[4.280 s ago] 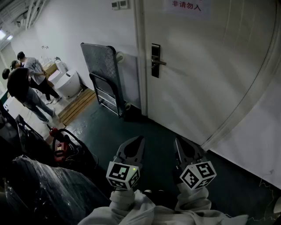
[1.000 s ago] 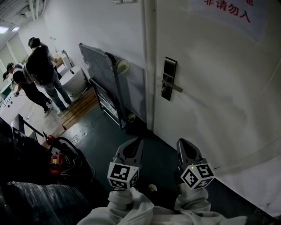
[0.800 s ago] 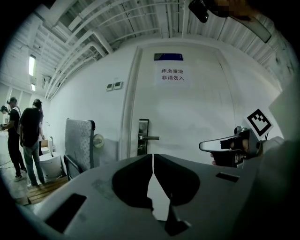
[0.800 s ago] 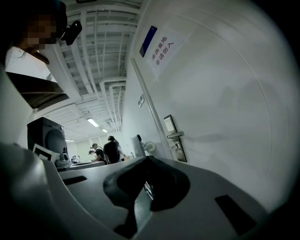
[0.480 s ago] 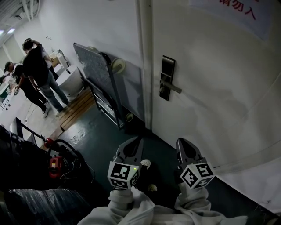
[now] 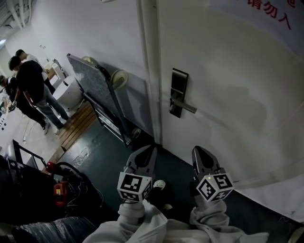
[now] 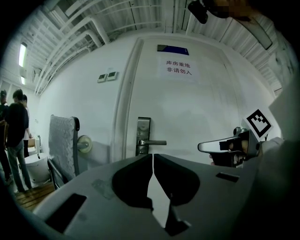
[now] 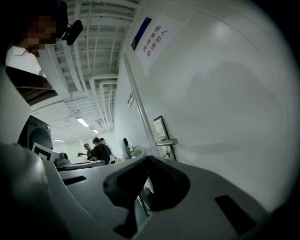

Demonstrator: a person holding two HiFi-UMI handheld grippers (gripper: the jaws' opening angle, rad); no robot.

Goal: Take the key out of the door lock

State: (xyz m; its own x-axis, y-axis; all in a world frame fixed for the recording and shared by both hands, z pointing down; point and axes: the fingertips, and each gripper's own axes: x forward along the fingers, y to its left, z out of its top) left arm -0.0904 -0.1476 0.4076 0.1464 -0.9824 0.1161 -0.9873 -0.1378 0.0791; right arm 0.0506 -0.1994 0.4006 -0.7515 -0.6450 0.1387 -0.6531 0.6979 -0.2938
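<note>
The door lock (image 6: 177, 92) is a dark metal plate with a lever handle (image 6: 189, 107), set near the left edge of a pale door (image 6: 228, 71). The left gripper view shows the lock (image 7: 143, 136) straight ahead, and the right gripper view has the lock (image 8: 161, 133) at an angle. Any key below the handle is too small to make out. My left gripper (image 6: 148, 153) (image 7: 153, 157) is shut and holds nothing. My right gripper (image 6: 199, 153) (image 8: 147, 160) also looks shut and empty. Both hang low in front of the door, well short of the lock.
A folded platform trolley (image 6: 92, 90) leans on the wall left of the door frame (image 6: 149, 71). People (image 6: 28, 80) stand at the far left by a wooden pallet (image 6: 76, 123). A red device (image 6: 61, 192) and cables lie on the dark floor (image 6: 114, 147). A printed sign (image 6: 266, 14) hangs on the door.
The head view has drawn closer to the door and swung, so the lock sits larger and further left. Both grippers keep their place in the view and stay shut.
</note>
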